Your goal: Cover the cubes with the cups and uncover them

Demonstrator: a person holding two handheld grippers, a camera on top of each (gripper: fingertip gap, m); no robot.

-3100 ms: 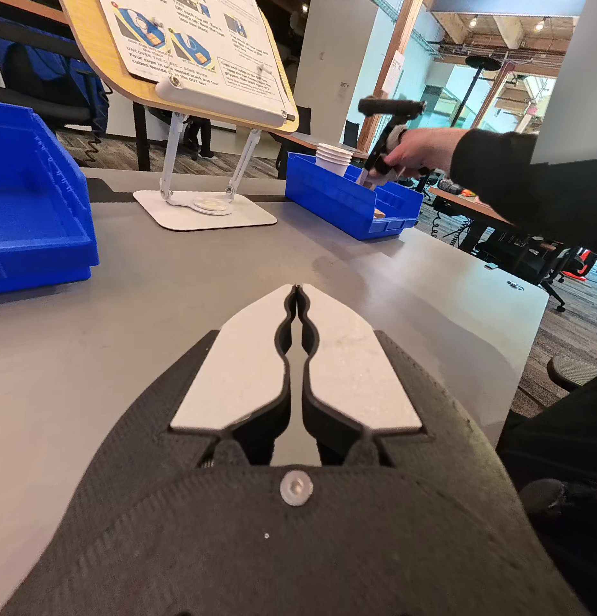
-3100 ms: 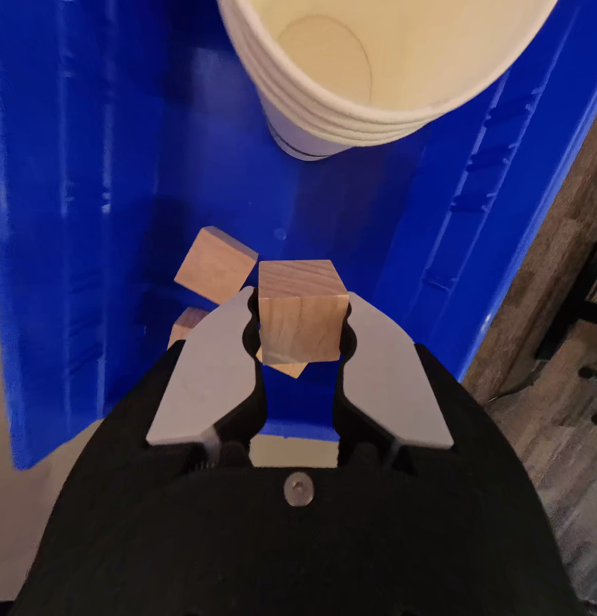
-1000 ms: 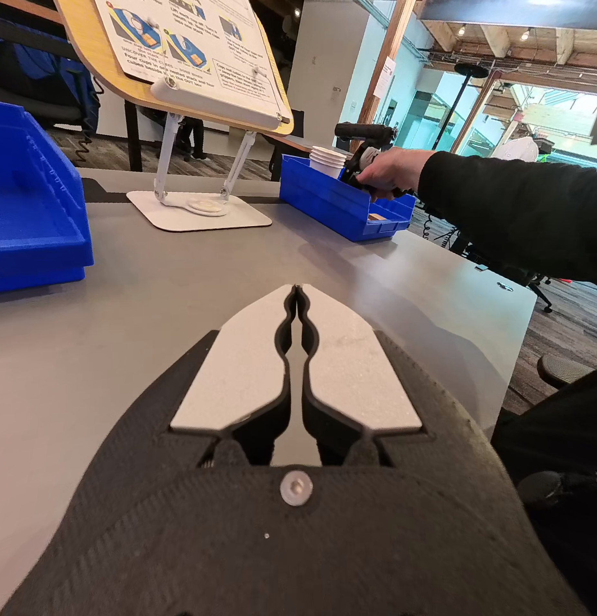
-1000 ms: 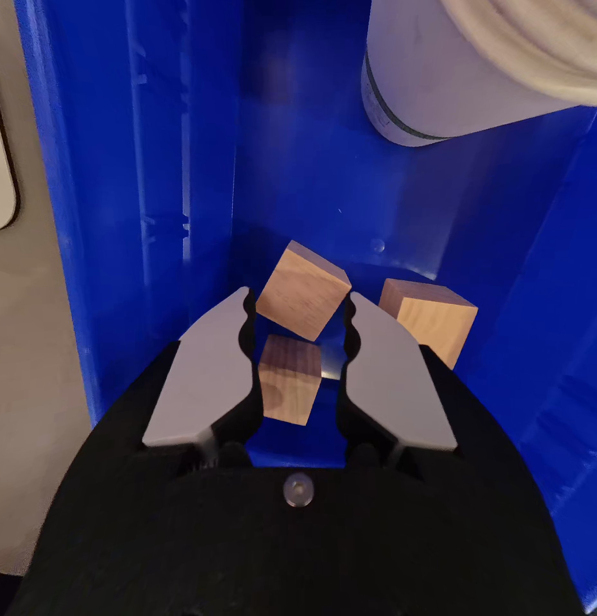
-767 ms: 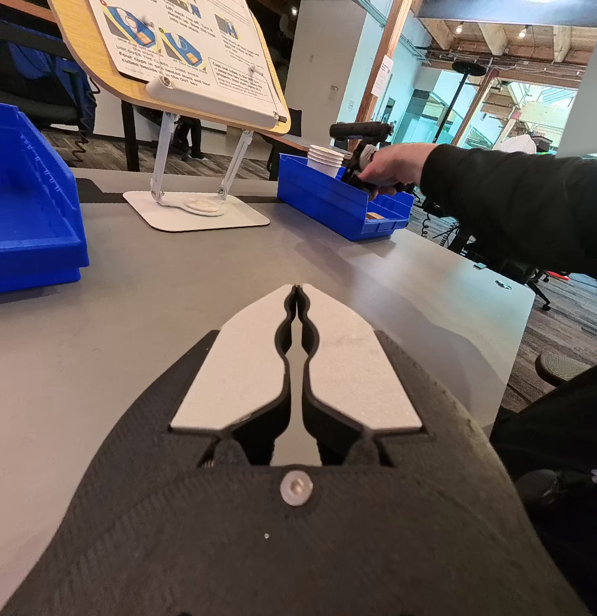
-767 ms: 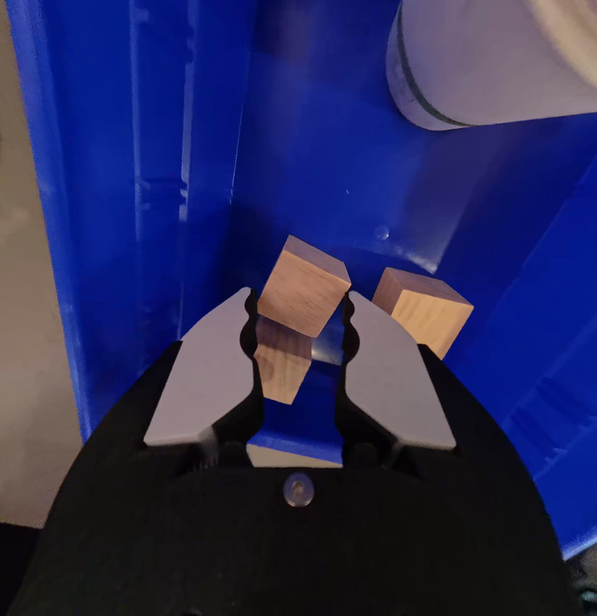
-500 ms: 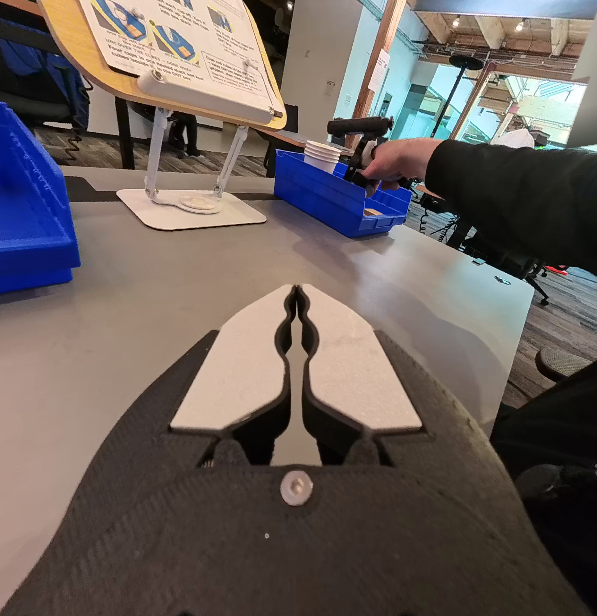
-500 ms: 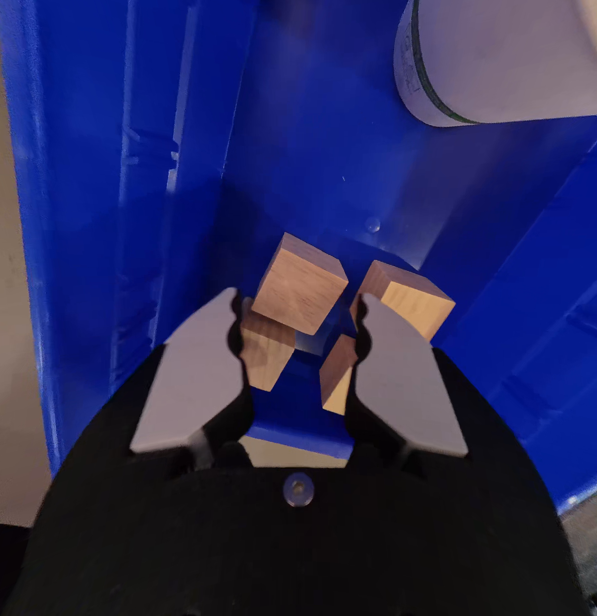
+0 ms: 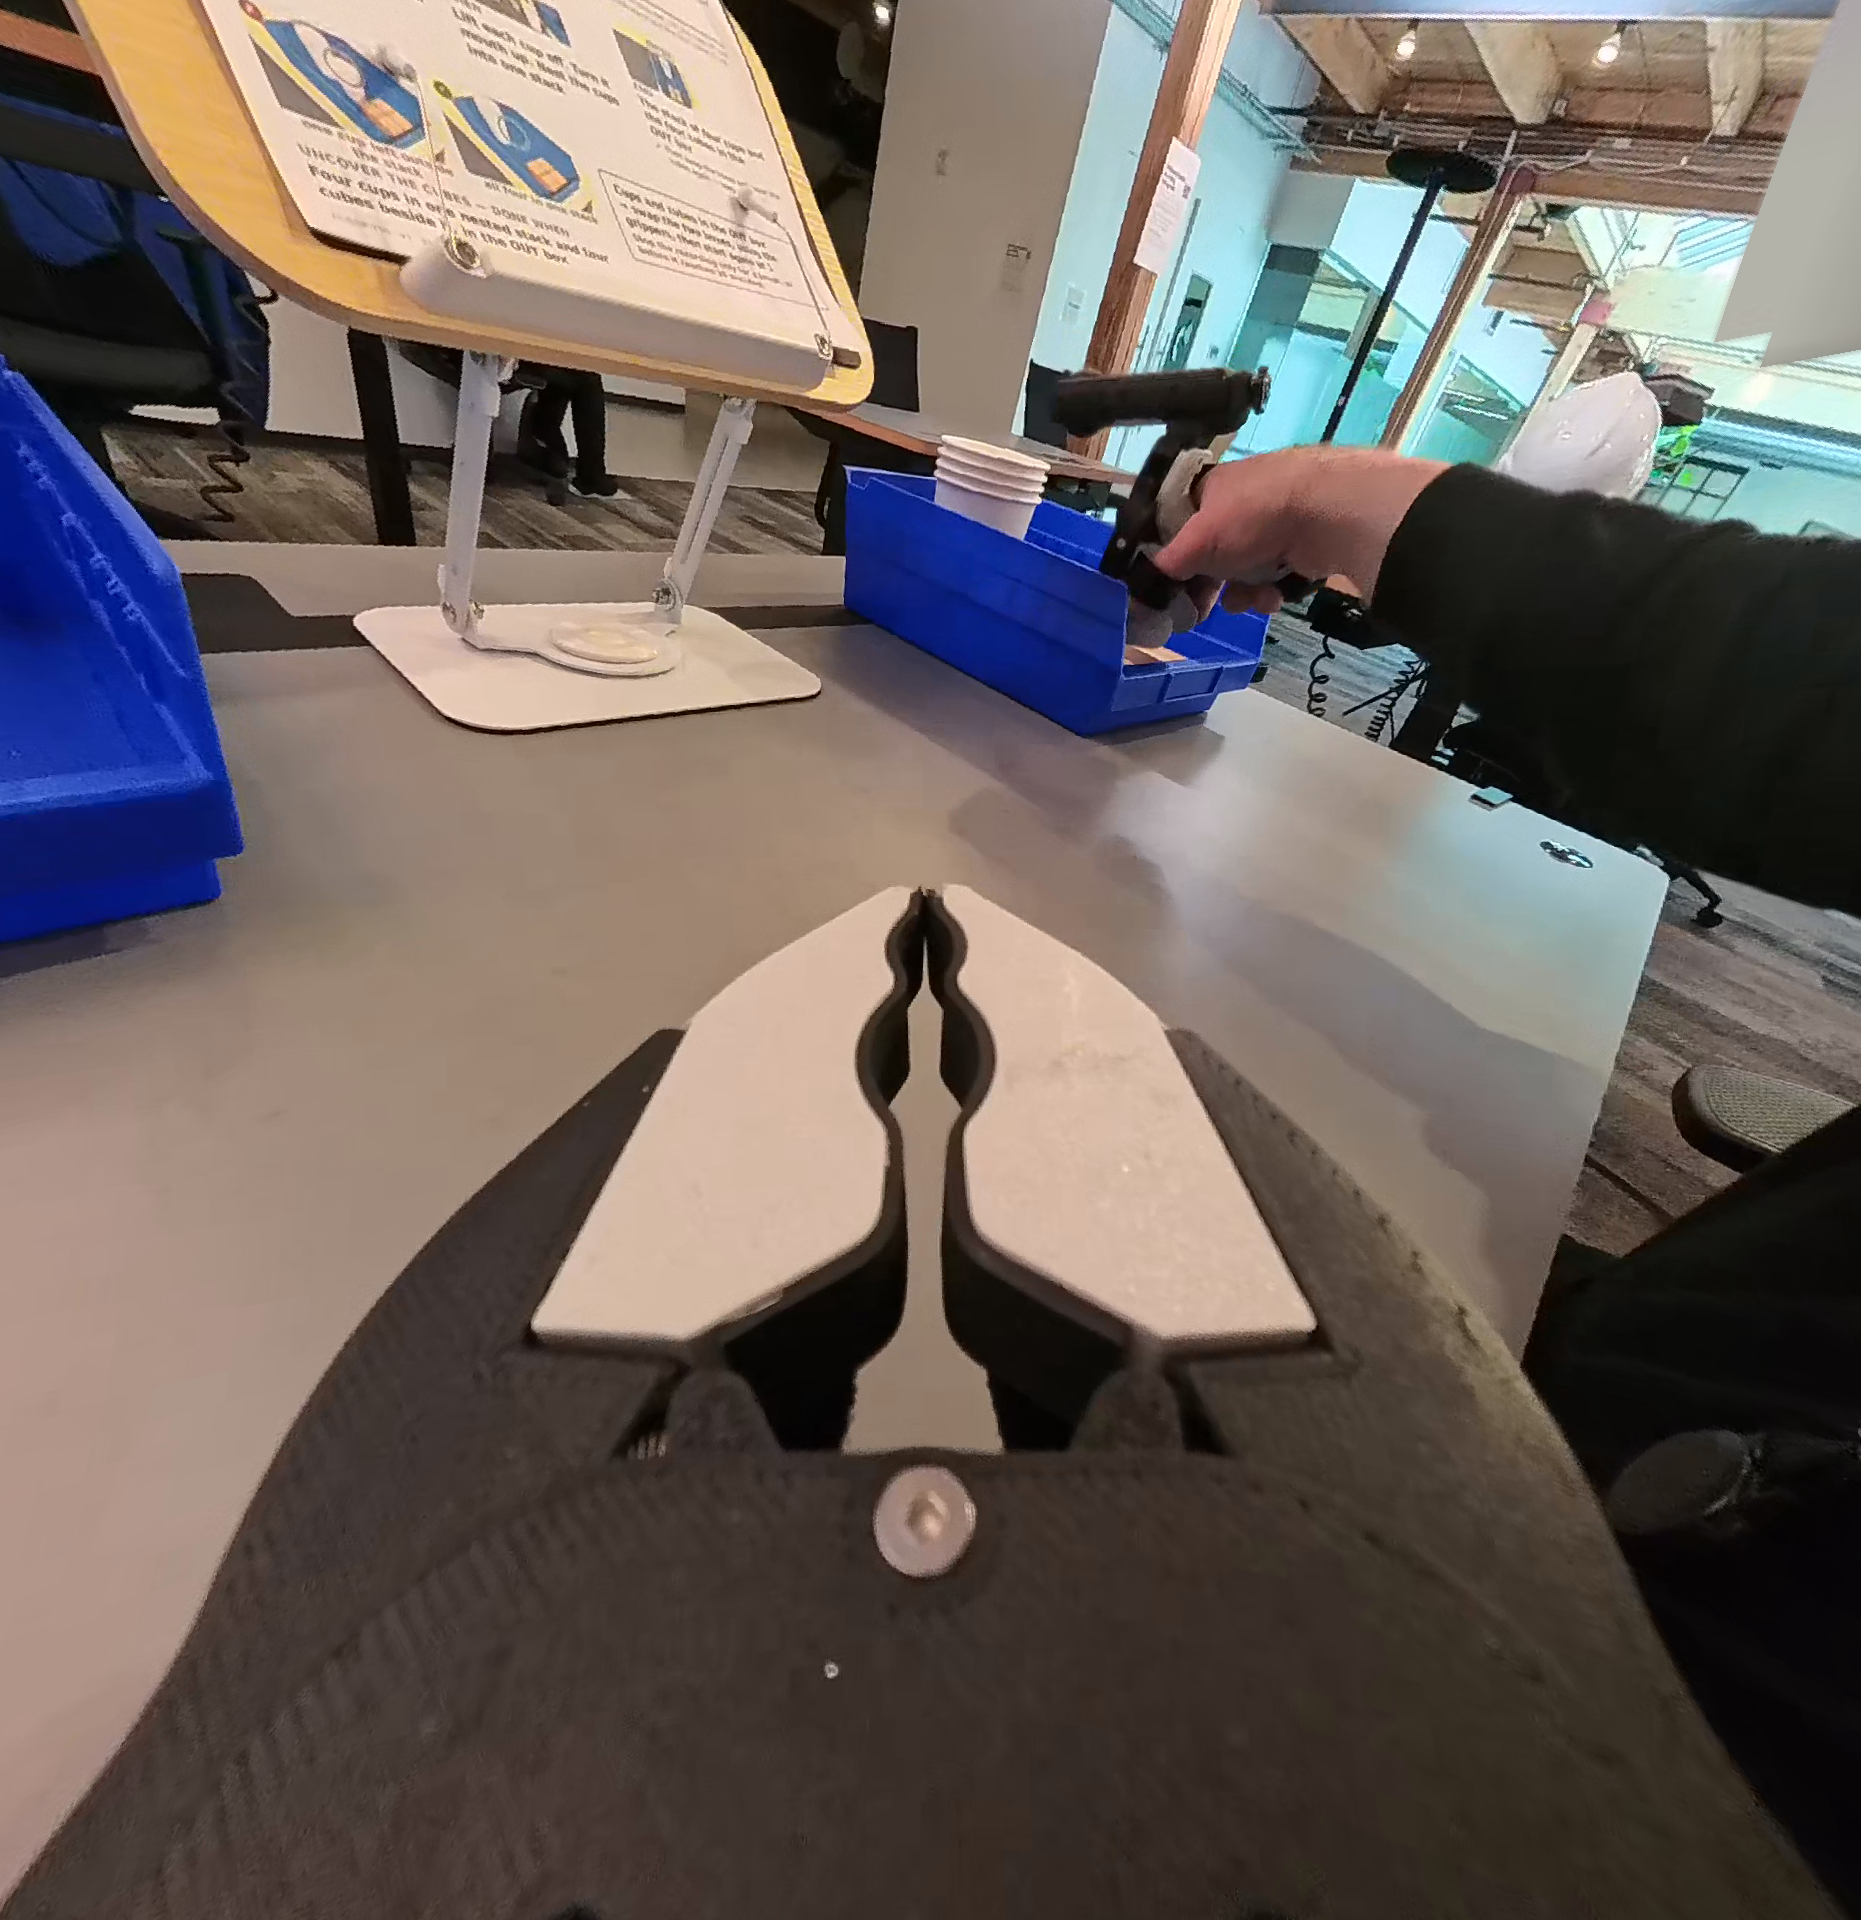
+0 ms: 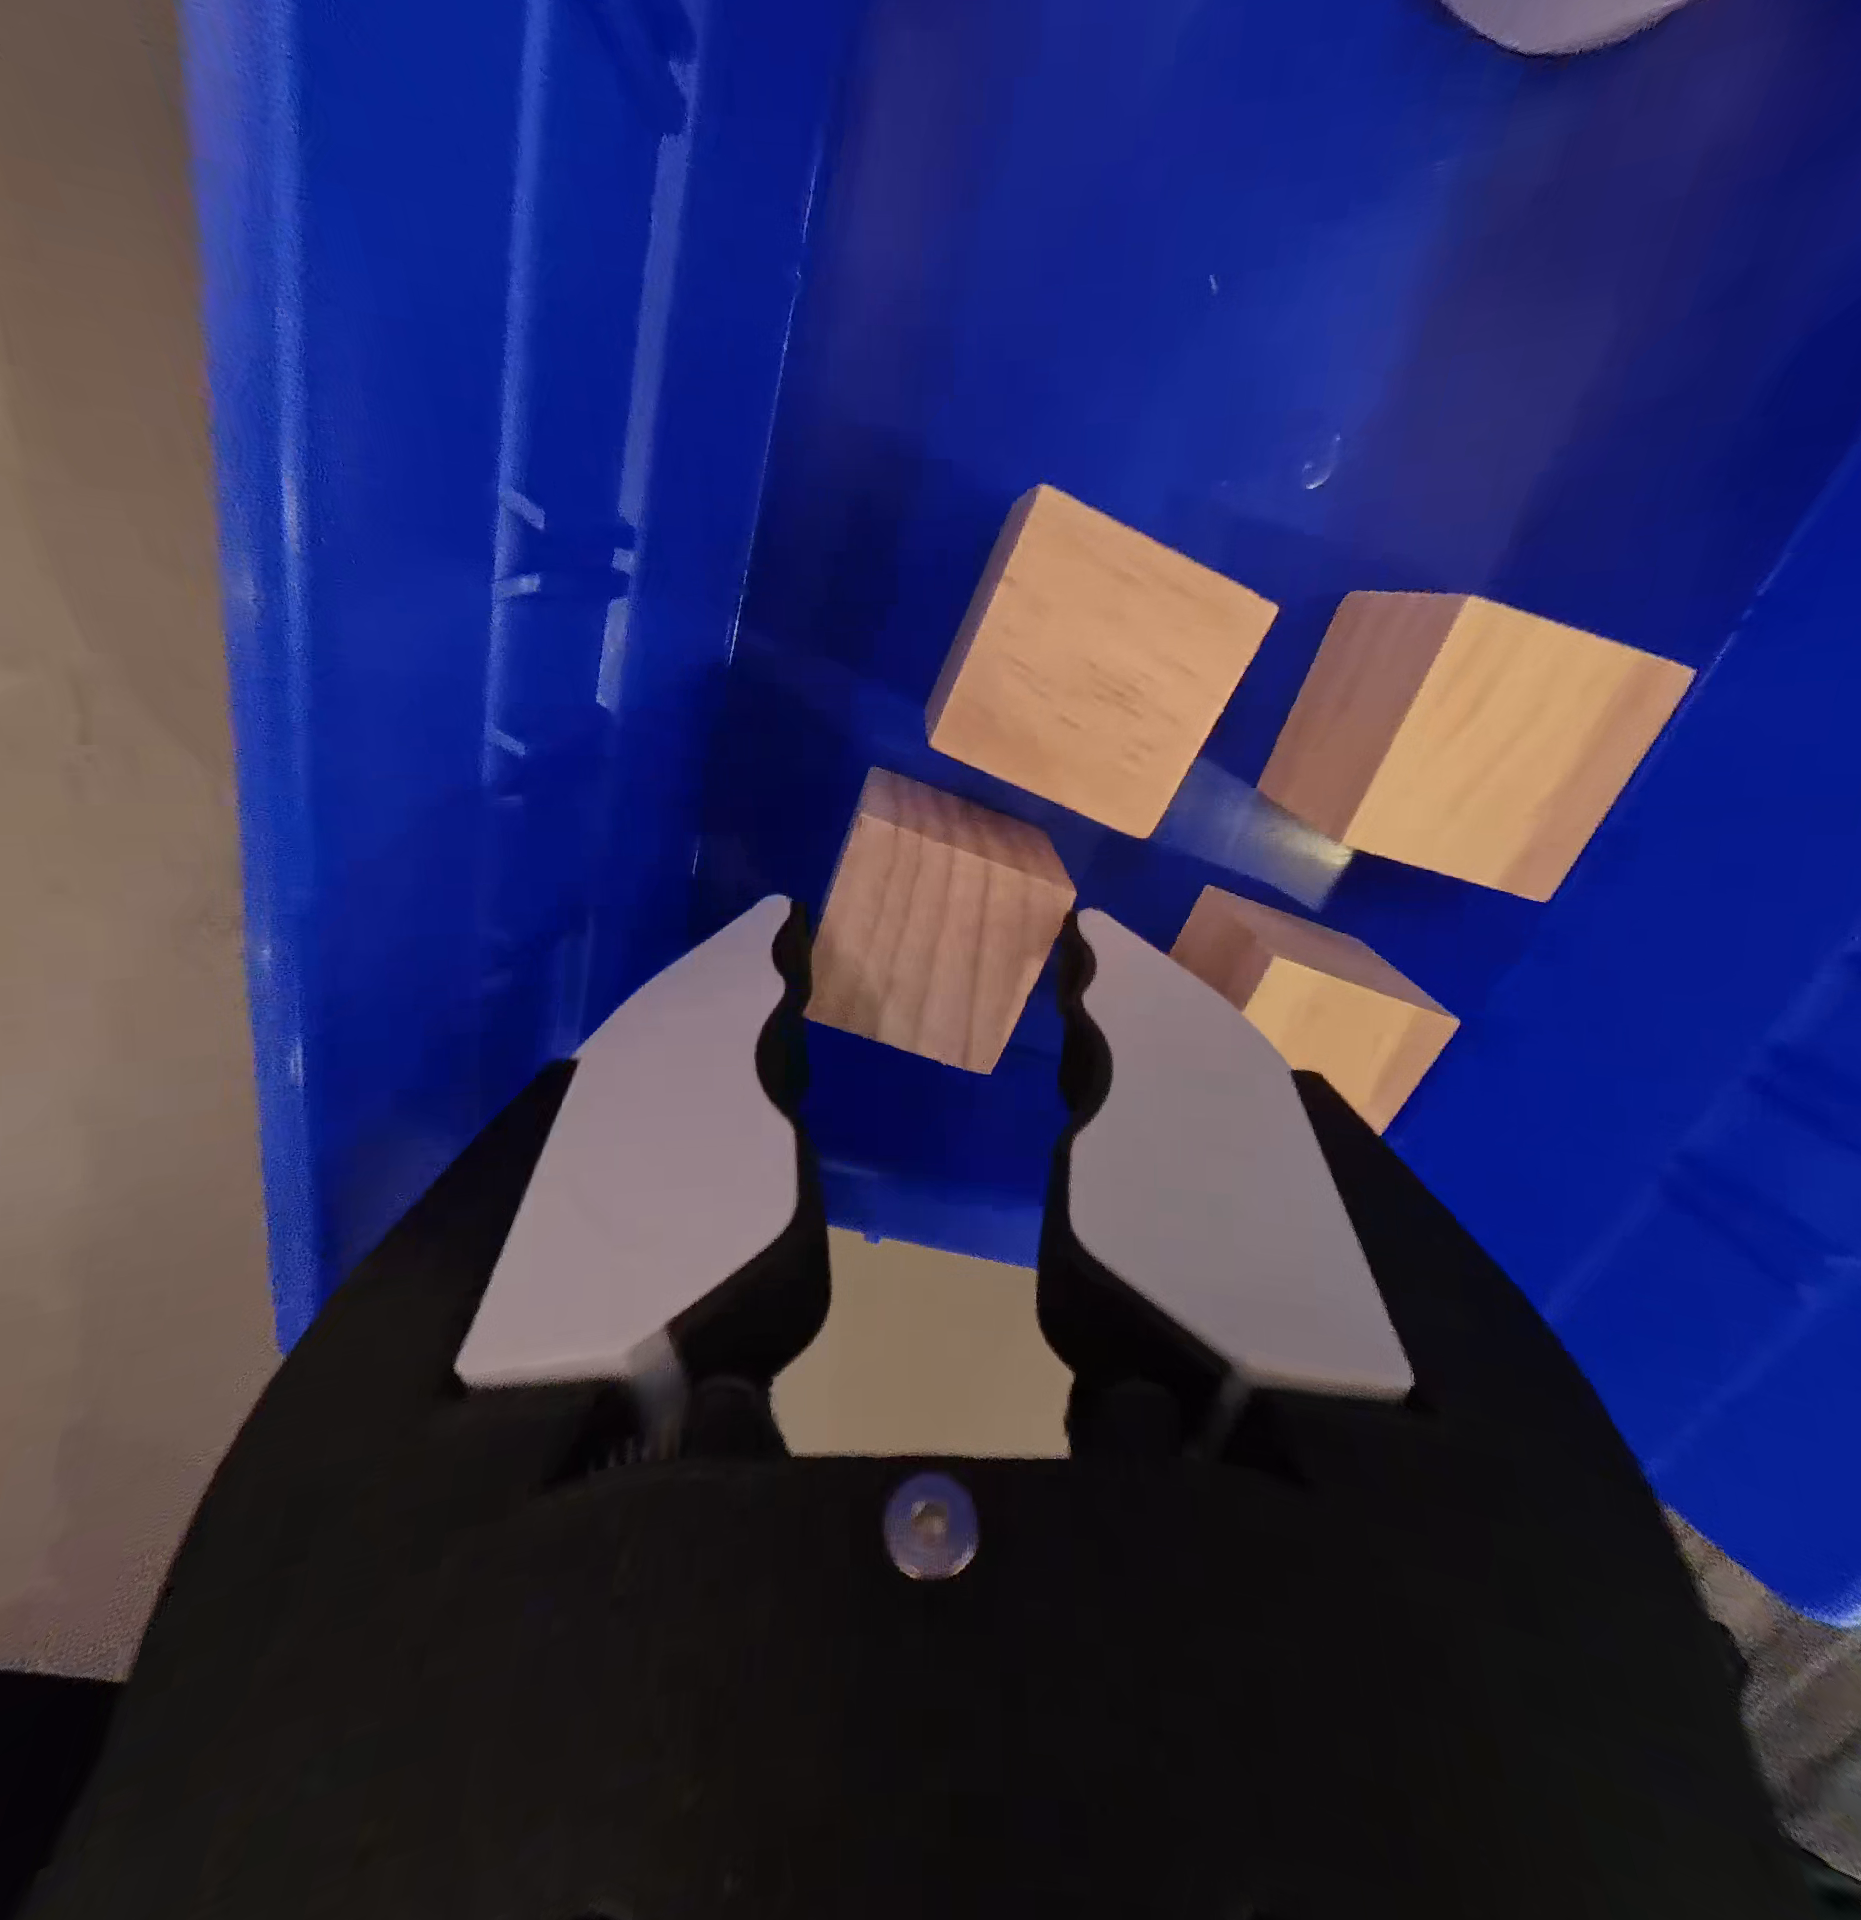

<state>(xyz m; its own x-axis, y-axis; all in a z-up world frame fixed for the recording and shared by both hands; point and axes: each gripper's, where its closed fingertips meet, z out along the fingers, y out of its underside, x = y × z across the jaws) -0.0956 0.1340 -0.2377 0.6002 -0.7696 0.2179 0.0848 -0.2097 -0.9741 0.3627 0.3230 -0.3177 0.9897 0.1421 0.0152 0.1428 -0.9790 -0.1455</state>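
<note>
Several wooden cubes lie loose on the floor of a blue bin (image 10: 490, 623). The nearest cube (image 10: 947, 977) lies just past my fingertips; others lie beyond it (image 10: 1102, 665) and to the right (image 10: 1477, 738). My right gripper (image 10: 931, 920) is open and empty above them. The base of the white cup stack (image 10: 1549, 16) shows at the top edge. In the left wrist view the cup stack (image 9: 988, 478) stands in that bin (image 9: 988, 613), with the right gripper (image 9: 1154, 613) held over its near end. My left gripper (image 9: 922, 896) is shut and empty, low over the grey table (image 9: 593, 883).
A second blue bin (image 9: 74, 727) stands at the table's left. A wooden board with an instruction sheet on a white stand (image 9: 583, 665) is at the back middle. The person's black sleeve (image 9: 1632, 665) reaches across the right. The table's right edge (image 9: 1622, 1039) drops to the floor.
My right gripper opened and let go of the cube it held; the cube now lies in the bin with the others, and the gripper has drawn back. The left gripper stays shut.
</note>
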